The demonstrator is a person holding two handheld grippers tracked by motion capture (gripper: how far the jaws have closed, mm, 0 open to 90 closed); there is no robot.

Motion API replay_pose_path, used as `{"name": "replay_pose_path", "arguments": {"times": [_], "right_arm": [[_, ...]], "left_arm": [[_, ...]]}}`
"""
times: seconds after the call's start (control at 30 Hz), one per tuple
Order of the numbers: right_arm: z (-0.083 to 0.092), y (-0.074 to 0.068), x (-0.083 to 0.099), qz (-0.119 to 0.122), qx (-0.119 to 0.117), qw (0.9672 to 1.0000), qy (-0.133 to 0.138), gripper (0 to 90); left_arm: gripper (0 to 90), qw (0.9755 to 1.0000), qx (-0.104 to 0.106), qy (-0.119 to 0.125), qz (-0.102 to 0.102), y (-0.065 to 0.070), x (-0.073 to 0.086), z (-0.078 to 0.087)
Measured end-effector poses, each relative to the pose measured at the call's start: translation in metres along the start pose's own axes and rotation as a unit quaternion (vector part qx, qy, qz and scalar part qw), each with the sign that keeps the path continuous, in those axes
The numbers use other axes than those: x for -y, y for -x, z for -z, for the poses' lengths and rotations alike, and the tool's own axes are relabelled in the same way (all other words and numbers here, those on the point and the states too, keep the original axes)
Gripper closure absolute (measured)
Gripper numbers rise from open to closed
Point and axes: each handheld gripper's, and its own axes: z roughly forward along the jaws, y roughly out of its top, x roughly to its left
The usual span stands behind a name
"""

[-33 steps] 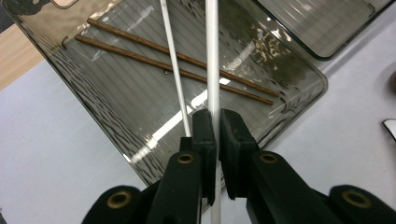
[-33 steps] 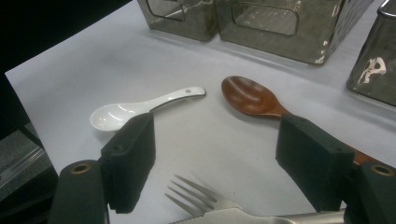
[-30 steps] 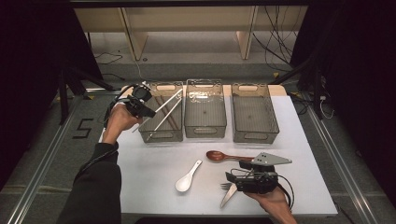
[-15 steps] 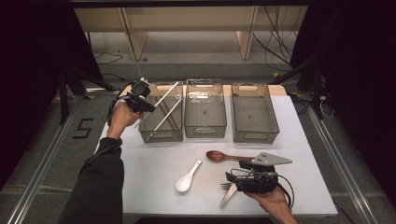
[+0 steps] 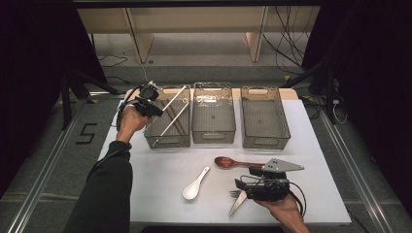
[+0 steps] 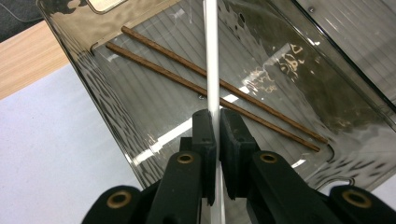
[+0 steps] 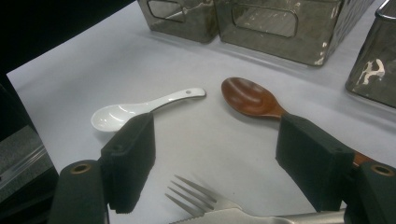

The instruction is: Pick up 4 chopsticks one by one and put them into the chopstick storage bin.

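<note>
Your left gripper [image 6: 215, 122] fingers [image 6: 204, 130] are clamped on a white chopstick [image 6: 211, 56], which runs straight out from between the pads over the leftmost smoky bin [image 6: 112, 116]. Past the fingertips, two brown chopsticks [image 6: 219, 86] lie side by side on that bin's floor, crossing under the white one. From the high view a second white chopstick [image 5: 167, 123] sits just beside the held one, leaning in the same bin, next to your left hand [image 5: 128, 121]. Your right gripper [image 7: 215, 154] fingers stand wide apart, gripping nothing; a fork [image 7: 205, 200] lies between them near the base, a white ceramic spoon [image 7: 140, 108] just beyond the left finger, a brown wooden spoon [image 7: 252, 98] ahead of the right finger, touching neither
</note>
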Motion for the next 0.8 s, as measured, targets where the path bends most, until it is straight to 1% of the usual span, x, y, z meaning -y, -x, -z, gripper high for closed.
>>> {"name": "replay_pose_path", "arguments": {"times": [0.33,0.43,0.57,0.63,0.7,0.73,0.77,0.8], "right_arm": [[0.0,0.0,0.0,0.0,0.0,1.0,0.0,29.2],[0.001,0.0,0.0,0.0,0.0,1.0,0.0,29.2],[0.001,-0.001,0.0,-0.001,-0.001,1.0,0.0,29.2],[0.001,0.0,0.0,0.001,-0.001,1.0,0.0,29.2],[0.0,0.0,0.0,0.001,0.0,1.0,0.0,29.2],[0.001,0.0,0.0,0.001,0.0,1.0,0.0,29.2],[0.001,0.001,0.0,0.0,0.0,1.0,0.001,29.2],[0.001,0.001,0.0,0.0,0.0,1.0,0.002,29.2]], "left_arm": [[84.7,1.0,0.001,0.002,0.007,0.002,-0.002,-0.006],[84.7,1.0,0.0,-0.003,0.006,0.002,-0.001,-0.009],[84.6,0.9999,0.005,-0.005,0.012,0.002,0.0,-0.015],[84.4,0.9998,0.006,-0.013,0.014,0.001,0.001,-0.018],[83.7,0.9997,0.006,-0.009,0.02,0.0,0.001,-0.021],[82.8,0.9996,0.01,-0.006,0.026,0.0,0.0,-0.023],[76.1,0.9995,0.011,-0.01,0.028,0.001,0.0,-0.024],[70.6,0.9996,0.011,-0.008,0.026,0.002,-0.001,-0.025]]}}
